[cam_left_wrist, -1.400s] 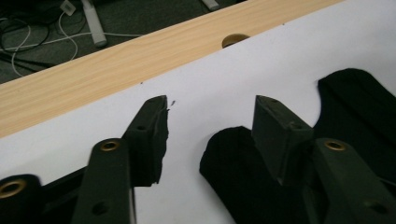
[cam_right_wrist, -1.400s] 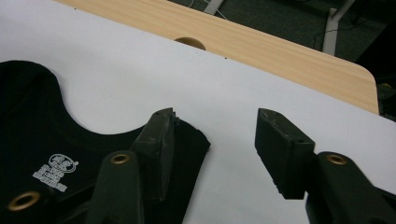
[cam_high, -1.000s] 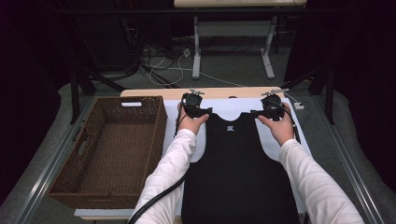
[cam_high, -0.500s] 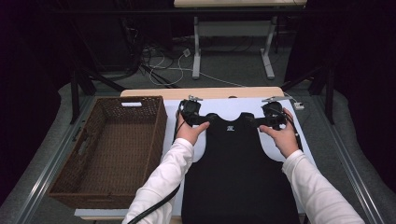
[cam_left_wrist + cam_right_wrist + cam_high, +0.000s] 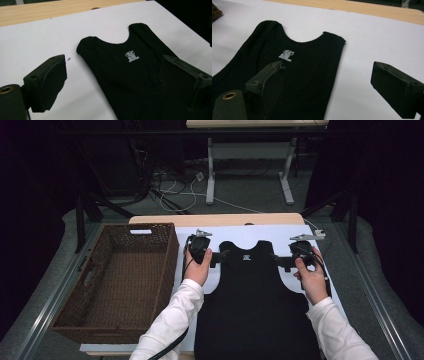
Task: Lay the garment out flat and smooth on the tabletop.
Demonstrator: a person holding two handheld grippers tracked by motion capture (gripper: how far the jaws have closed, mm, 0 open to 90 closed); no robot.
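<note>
so the black tank top (image 5: 252,305) is laid flat on the white sheet (image 5: 230,234) on the desk, straps smoothed out. both the left tool (image 5: 218,258) and right tool (image 5: 278,261) have just been opening, jaws apart with nothing pinched. folding, or moving it to the wicker basket (image 5: 75,320), looks like what's left. the hem's cut off at the bottom edge.

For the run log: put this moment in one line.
item: black tank top flat on white sheet | left tongs: open, just released | right tongs: open, just released | basket: at left
</note>
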